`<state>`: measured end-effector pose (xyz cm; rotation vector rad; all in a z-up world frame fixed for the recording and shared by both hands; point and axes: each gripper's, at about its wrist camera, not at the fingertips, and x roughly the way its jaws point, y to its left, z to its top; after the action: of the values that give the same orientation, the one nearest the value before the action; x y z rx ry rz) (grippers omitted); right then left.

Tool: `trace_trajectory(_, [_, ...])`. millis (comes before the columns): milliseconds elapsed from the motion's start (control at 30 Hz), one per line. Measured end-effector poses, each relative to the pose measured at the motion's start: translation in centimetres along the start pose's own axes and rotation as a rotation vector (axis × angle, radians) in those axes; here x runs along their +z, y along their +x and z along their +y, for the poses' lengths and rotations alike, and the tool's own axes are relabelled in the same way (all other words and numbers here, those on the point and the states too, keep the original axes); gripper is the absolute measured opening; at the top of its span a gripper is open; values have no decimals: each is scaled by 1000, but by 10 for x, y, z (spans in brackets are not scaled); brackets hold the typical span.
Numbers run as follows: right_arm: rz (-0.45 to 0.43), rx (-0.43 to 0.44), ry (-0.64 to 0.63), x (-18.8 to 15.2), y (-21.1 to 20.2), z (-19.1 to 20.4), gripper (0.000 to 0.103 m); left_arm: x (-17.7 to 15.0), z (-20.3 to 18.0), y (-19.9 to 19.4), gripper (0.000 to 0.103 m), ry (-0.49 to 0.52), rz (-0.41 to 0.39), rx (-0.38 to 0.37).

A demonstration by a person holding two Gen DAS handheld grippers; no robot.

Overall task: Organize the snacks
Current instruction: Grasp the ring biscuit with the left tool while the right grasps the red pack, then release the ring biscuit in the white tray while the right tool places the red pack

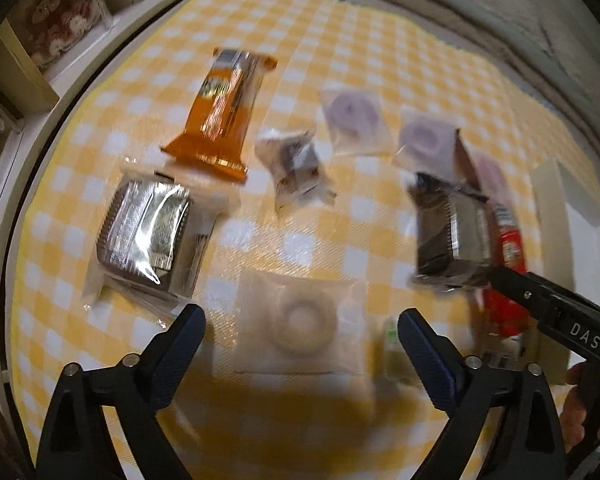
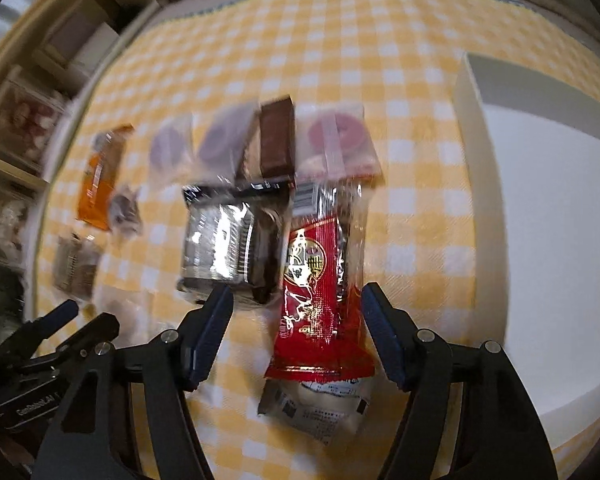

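Observation:
My left gripper (image 1: 300, 314) points down, open, with a clear packet holding a pale ring-shaped snack (image 1: 302, 322) lying on the cloth between its fingers, untouched. My right gripper (image 2: 296, 292) is open too and straddles a red snack packet (image 2: 320, 280); its pads stand apart from the wrapper. A silver-and-black wrapped packet (image 2: 220, 244) lies just left of the red one. An orange packet (image 1: 220, 108), another silver packet (image 1: 148, 232), a small crumpled wrapper (image 1: 296, 168) and two purple ring packets (image 1: 354, 118) lie farther out.
A yellow-and-white checked cloth (image 2: 380, 40) covers the table. A white open box (image 2: 540, 200) stands at the right. A brown bar (image 2: 276, 140) and a pink ring packet (image 2: 340, 136) lie beyond the red packet. Shelves with boxes (image 1: 56, 12) line the left edge.

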<state>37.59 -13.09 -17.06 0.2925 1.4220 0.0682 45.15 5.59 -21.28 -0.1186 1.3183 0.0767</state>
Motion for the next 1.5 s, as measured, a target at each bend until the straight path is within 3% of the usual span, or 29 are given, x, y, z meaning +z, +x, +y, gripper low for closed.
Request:
trace_trajectory(200, [21,-34,-1,-2,9,0,60,4,-5,30,96,12,79,-7])
trace_trajectory(267, [18,-32,-4,-3,9,0,55,6,-5,42,87,12,89,29])
trace_trajectory(367, [14,-36,-18,-4,10,2,44,10,-6,47,76,7,76,53])
trace_trajectory(700, [-46,-79,-56,1,-12,1,37,9,-1,27,61,-6,35,27])
trace_trajectory(900, [-117,-88,-60,-3,-36,-4,36,5,1,-14,60,-22,-58,-3])
trace_trajectory(1100, [-244,-63,-67,-8,-73,-7,35,5,-1,-56,60,-35,-189,-50])
trace_trajectory(1300, [-387,-21,-90,-16,-114,-4,35,-14,-24,-108,60,9,-313,-57])
trace_trajectory(1500, [-556,14,-118,-33,-160,-10,35,-57,-49,-188,60,56,-414,-94])
